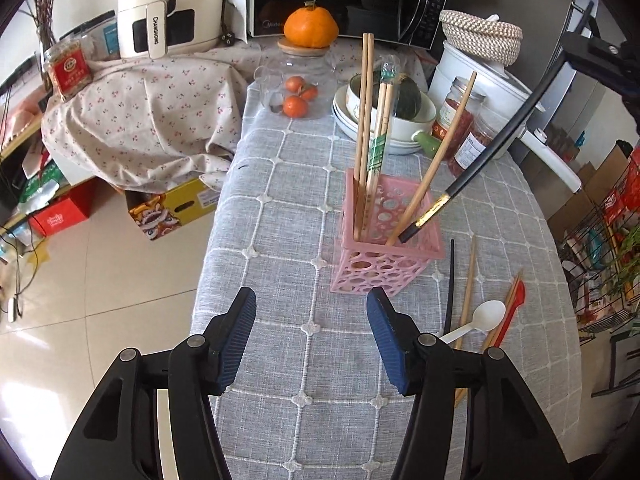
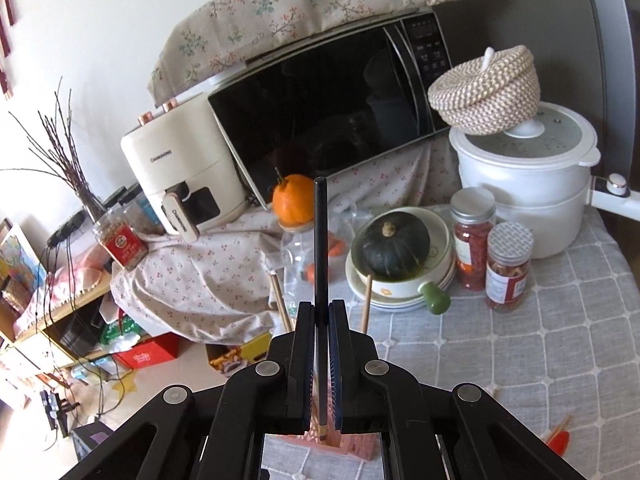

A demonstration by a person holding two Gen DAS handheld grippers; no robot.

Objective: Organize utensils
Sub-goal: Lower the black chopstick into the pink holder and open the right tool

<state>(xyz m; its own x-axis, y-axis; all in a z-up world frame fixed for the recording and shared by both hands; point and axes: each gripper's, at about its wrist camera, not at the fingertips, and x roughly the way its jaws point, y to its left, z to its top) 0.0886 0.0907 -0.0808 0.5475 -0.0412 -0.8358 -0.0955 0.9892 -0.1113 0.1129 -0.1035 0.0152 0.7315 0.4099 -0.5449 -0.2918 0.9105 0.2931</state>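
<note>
Two grippers working: my left gripper (image 1: 311, 334) hovers wide open and empty over the tablecloth (image 1: 280, 216). Moving right, my right gripper (image 2: 320, 320) is clamped on the black chopstick (image 1: 492, 152), its tip entering the pink holder (image 1: 384, 248). I should keep it upright, then release gently.

Pink plastic holder (image 1: 386, 252) is perforated and glossy; wooden chopsticks (image 1: 365, 120) look matt; the black chopstick (image 1: 492, 152) is glossy; grey woven cloth (image 1: 280, 216) covers the desk.
</note>
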